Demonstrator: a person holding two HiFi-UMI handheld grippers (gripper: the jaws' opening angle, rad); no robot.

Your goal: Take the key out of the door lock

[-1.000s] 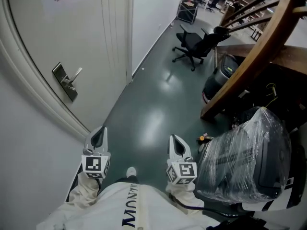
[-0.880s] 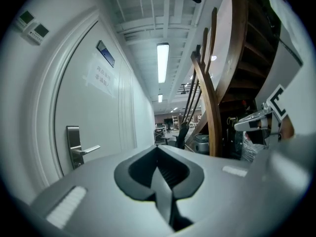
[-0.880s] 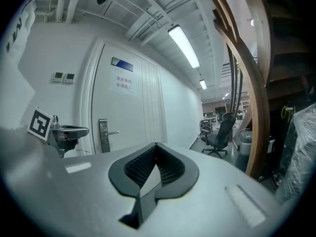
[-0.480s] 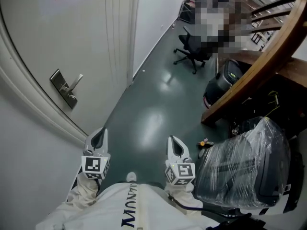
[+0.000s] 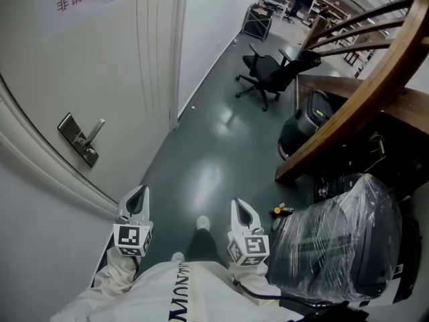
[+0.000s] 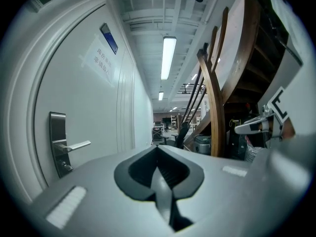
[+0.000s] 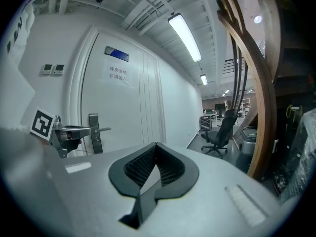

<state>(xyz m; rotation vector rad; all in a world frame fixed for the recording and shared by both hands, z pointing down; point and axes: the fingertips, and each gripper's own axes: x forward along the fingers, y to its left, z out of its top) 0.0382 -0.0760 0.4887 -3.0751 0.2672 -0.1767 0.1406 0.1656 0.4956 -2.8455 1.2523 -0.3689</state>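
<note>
Left tool [image 5: 137,198] and right tool [image 5: 240,211] hang low in front of the person, side by side above the dark green floor [image 5: 201,159], each with its jaws pressed together on nothing. Ahead and to the left of the left tool, well apart from both, the door lock [image 5: 76,139] with its lever handle [image 5: 96,130] sits on the white door [image 5: 100,66]; the key is too small to make out.

White lettered top [image 5: 175,292], grey left gripper [image 5: 138,196], grey right gripper [image 5: 239,208]

Green floor [image 5: 201,159], black office chair [image 5: 268,79]
</note>
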